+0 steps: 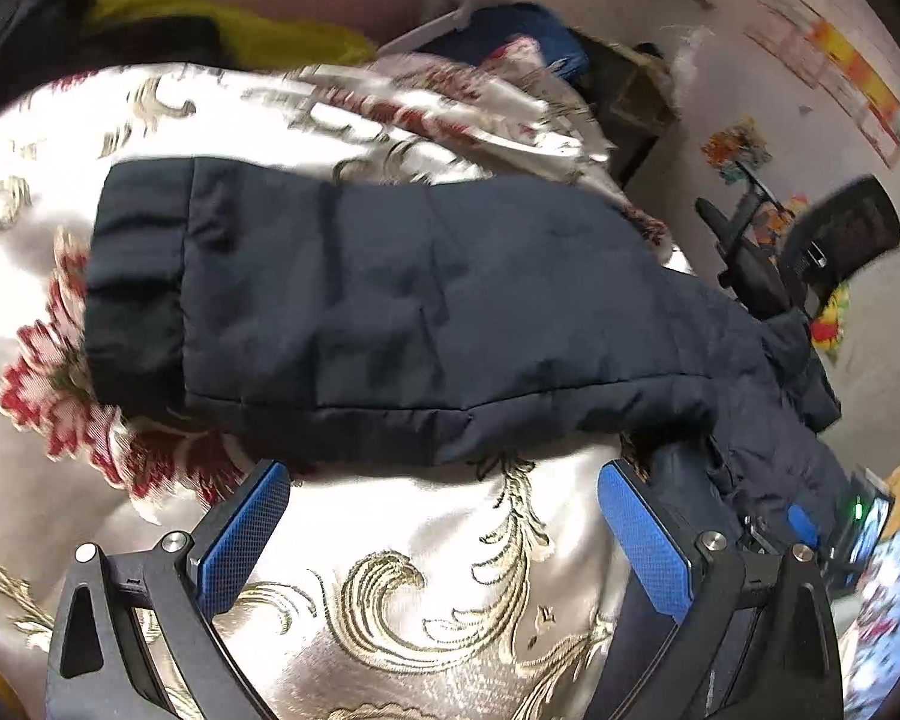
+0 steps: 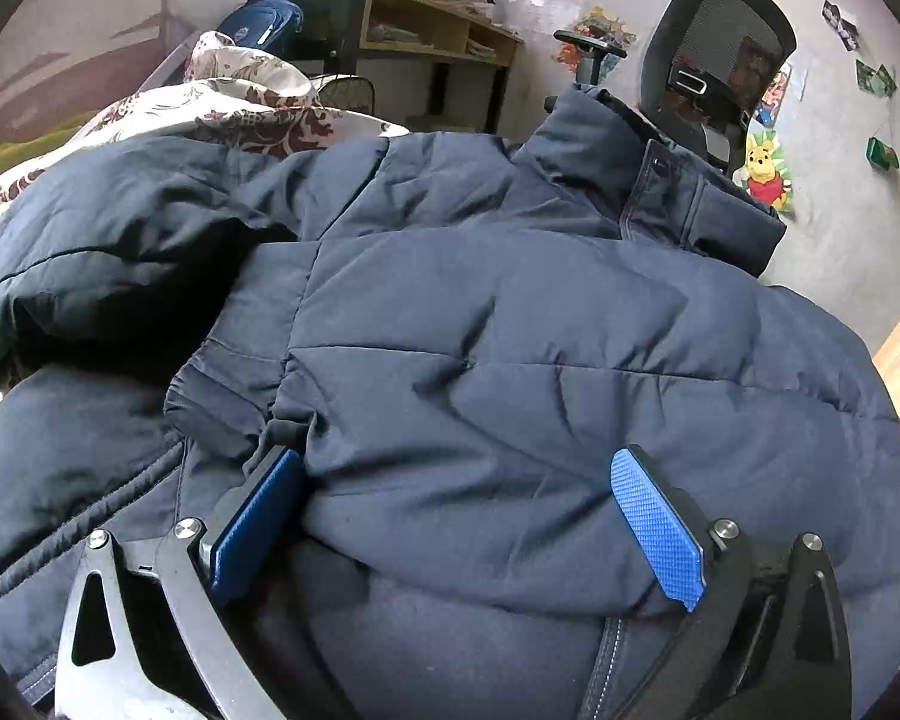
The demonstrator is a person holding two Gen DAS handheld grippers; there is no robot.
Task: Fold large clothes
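Note:
A dark navy padded jacket (image 2: 510, 324) lies on a bed with a cream floral bedspread (image 1: 426, 588). In the left wrist view one sleeve (image 1: 342, 306) stretches flat across the spread, cuff to the left. My left gripper (image 1: 444, 480) is open just short of the sleeve's near edge, with only bedspread between its blue pads. In the right wrist view my right gripper (image 2: 456, 462) is open wide and pressed against the jacket's body; puffy fabric bulges between the pads, and the left fingertip is tucked under a fold. The collar (image 2: 648, 180) stands at the far side.
A black mesh office chair (image 2: 720, 60) stands beyond the bed by the wall. A wooden desk (image 2: 426, 30) and a blue bag (image 2: 264, 18) are at the far end. Yellow and dark clothes (image 1: 210, 18) lie at the bed's far left.

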